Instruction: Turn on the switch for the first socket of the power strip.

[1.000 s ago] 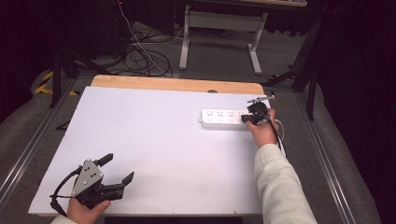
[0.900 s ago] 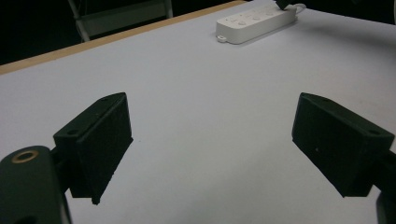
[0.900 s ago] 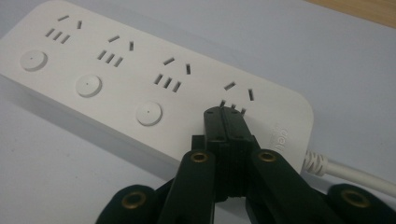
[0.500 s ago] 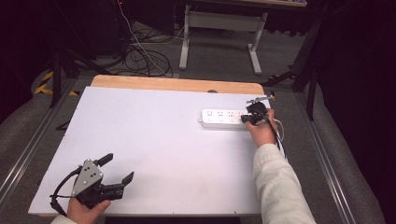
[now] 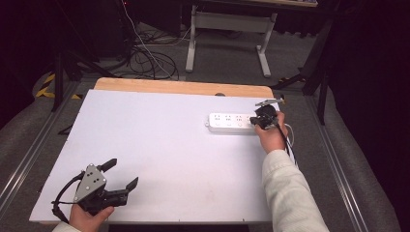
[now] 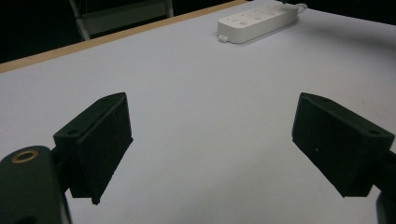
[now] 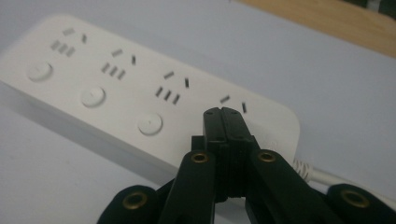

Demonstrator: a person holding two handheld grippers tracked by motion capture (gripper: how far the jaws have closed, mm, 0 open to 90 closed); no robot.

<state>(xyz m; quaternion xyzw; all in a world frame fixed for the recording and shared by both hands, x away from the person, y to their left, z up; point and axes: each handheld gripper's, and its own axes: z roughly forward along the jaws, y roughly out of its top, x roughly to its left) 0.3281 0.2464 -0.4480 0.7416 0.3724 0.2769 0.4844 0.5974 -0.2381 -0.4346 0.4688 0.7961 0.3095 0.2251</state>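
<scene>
A white power strip with several sockets and round buttons lies at the table's back right, its cord running off to the right. My right gripper is shut with nothing between its jaws, its closed tips pressed down on the strip's right end beside the last socket. My left gripper rests near the front left corner, wide open and empty. In the left gripper view the power strip lies far ahead, beyond the two black pads.
The white table top has a wooden strip along its far edge. Beyond the table are floor cables and a white desk frame. Metal rails run along both sides.
</scene>
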